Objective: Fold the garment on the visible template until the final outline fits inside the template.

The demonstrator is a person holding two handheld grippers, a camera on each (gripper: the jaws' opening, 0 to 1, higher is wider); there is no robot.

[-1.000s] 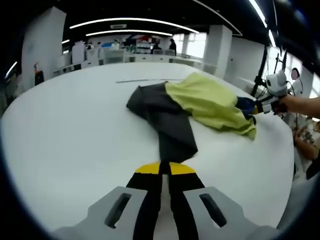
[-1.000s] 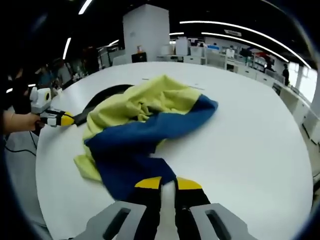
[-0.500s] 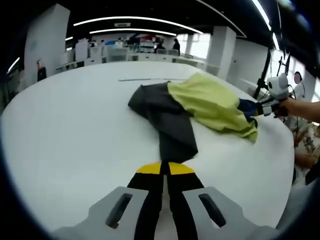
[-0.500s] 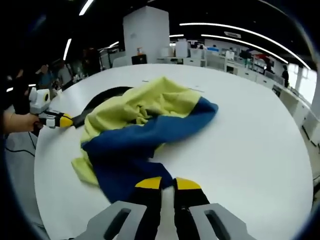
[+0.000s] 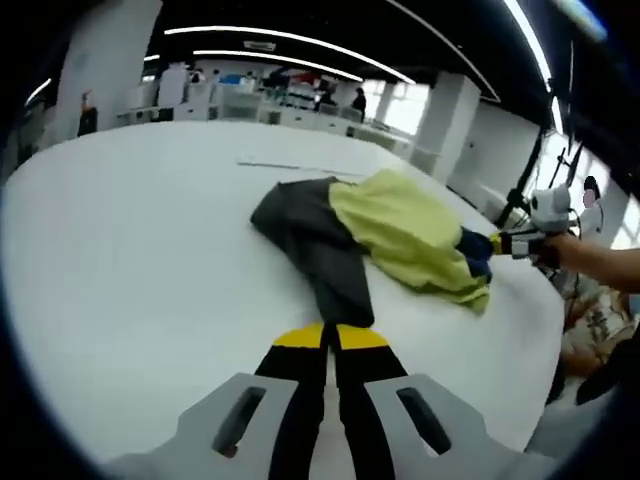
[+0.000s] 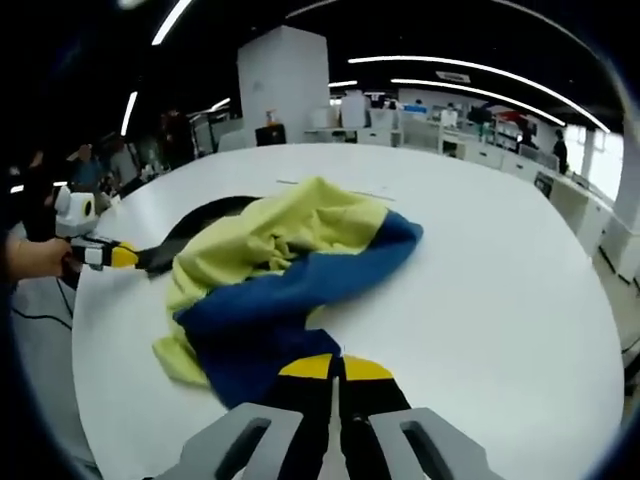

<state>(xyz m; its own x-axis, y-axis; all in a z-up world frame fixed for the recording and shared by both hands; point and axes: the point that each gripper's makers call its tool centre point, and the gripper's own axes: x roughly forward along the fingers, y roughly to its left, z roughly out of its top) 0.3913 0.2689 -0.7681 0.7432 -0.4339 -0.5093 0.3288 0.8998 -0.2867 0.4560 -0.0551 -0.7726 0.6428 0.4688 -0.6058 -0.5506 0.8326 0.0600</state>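
A garment (image 5: 385,235) in yellow-green, dark grey and blue lies rumpled on a broad white table (image 5: 130,260), spread out loosely and far from any neat fold. In the left gripper view the left gripper (image 5: 331,336) rises from the bottom with its yellow-tipped black jaws pressed together on the near end of the dark grey part, a long strip that runs away from the jaws up to the yellow-green bulk. Over at the far side of the cloth, the right gripper (image 5: 497,241) comes in from the right, held in a person's hand (image 5: 552,250), its yellow tip at the blue edge of the cloth. In the right gripper view the same garment (image 6: 285,265) shows its blue part nearest, with the yellow-green bunched behind it and the dark grey strip trailing off to the left across the table (image 6: 500,280). The right gripper (image 6: 336,367) has its jaws closed on the near blue edge, the fabric pinched between the yellow tips. At the left of this view the left gripper (image 6: 122,256) grips the end of the dark strip, a hand (image 6: 35,257) behind it. A thin dark line (image 5: 285,165) lies on the table beyond the garment. Desks and ceiling strip lights fill the room behind
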